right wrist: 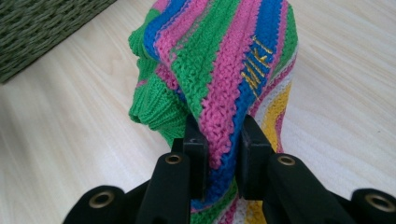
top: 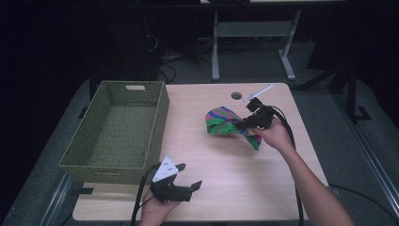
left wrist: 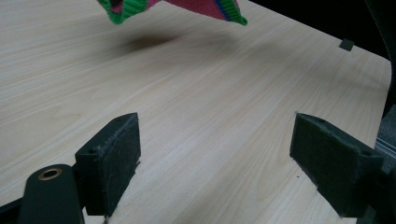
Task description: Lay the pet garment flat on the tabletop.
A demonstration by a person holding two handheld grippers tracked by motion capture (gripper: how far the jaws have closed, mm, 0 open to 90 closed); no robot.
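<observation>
A knitted cloth (top: 222,121) striped green, pink, blue and yellow hangs above the middle of the wooden table (top: 207,155). My right gripper (top: 243,125) is shut on it, and in the right gripper view both pads pinch a fold of the knitted cloth (right wrist: 219,74), which bears yellow stitched letters. My left gripper (top: 188,175) rests near the table's front edge, held by a hand, its jaws wide open with nothing between them. From the left gripper view, the lifted cloth (left wrist: 173,9) floats over its own shadow, far beyond the left gripper (left wrist: 215,163).
A green woven basket (top: 106,162) stands on the left part of the table, and no contents show inside. A small round hole (top: 236,95) and a white stick-like object (top: 259,92) lie near the far edge. Dark floor and table legs lie beyond.
</observation>
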